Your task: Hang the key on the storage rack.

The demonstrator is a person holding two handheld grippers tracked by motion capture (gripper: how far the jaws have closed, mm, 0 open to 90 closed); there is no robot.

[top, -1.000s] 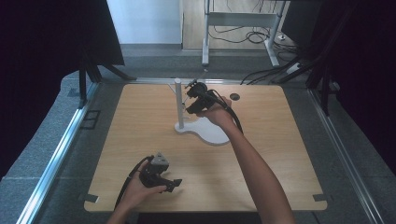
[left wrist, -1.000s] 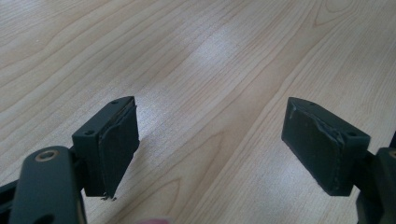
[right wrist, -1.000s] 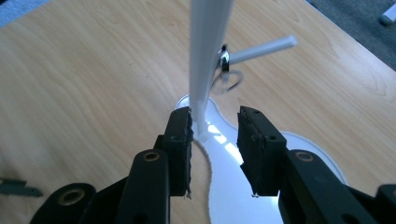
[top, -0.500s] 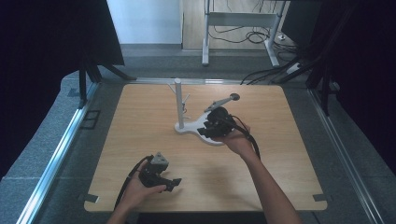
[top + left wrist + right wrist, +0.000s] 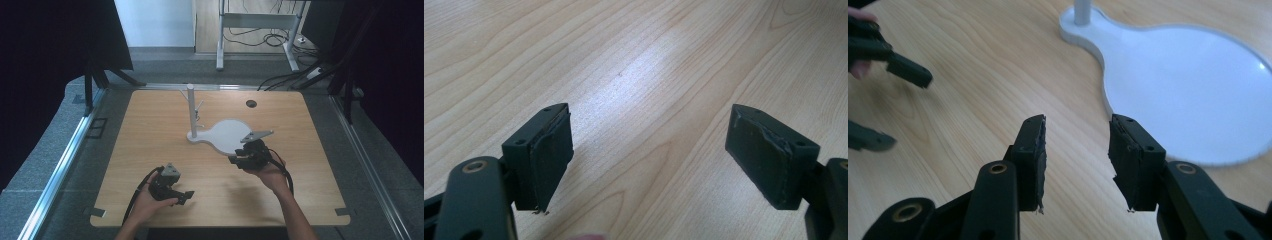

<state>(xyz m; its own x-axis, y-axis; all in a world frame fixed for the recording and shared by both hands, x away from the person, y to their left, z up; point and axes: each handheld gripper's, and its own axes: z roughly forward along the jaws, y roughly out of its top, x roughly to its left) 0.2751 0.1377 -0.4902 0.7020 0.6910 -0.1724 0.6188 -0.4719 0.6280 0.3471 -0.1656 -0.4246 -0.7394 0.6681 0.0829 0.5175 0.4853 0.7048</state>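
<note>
White post stand (image 5: pixel 225 134) on wooden table (image 5: pixel 150 130)

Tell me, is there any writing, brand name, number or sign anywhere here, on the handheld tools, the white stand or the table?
None can be read: no text shows on the pale wooden table, the white flat-based stand with its upright post, the black left gripper or the black right gripper, whose jaws are plain.
</note>
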